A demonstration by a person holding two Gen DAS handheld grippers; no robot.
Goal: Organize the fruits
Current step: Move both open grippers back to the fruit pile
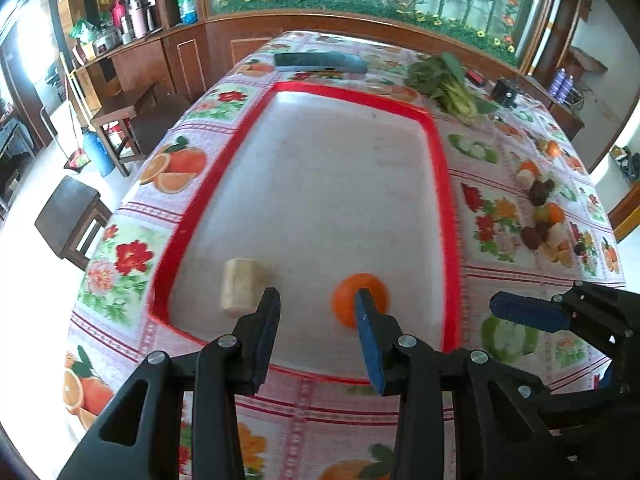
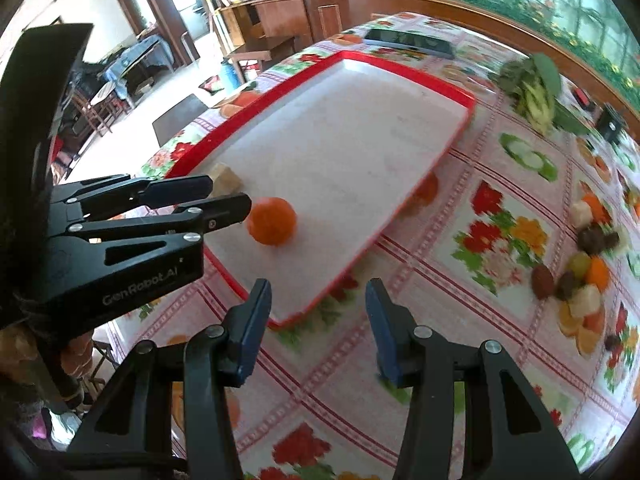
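Red-rimmed rectangular tray [image 1: 448, 184] with a matte white floor lies on a glossy floral tablecloth [image 1: 132, 264]. Round smooth orange [image 1: 352, 292] and a pale blocky chunk [image 1: 240, 286] rest on its near end. Left gripper [image 1: 318, 304] is apart, empty, above them. Right gripper [image 2: 318, 300] is likewise apart, empty. Mixed fruit pile [image 2: 588, 268] lies well right of the tray.

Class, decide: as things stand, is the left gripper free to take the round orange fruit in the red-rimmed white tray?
Probably yes. The left gripper is open, and the round orange fruit lies just ahead on the bare tray floor, nothing between them.
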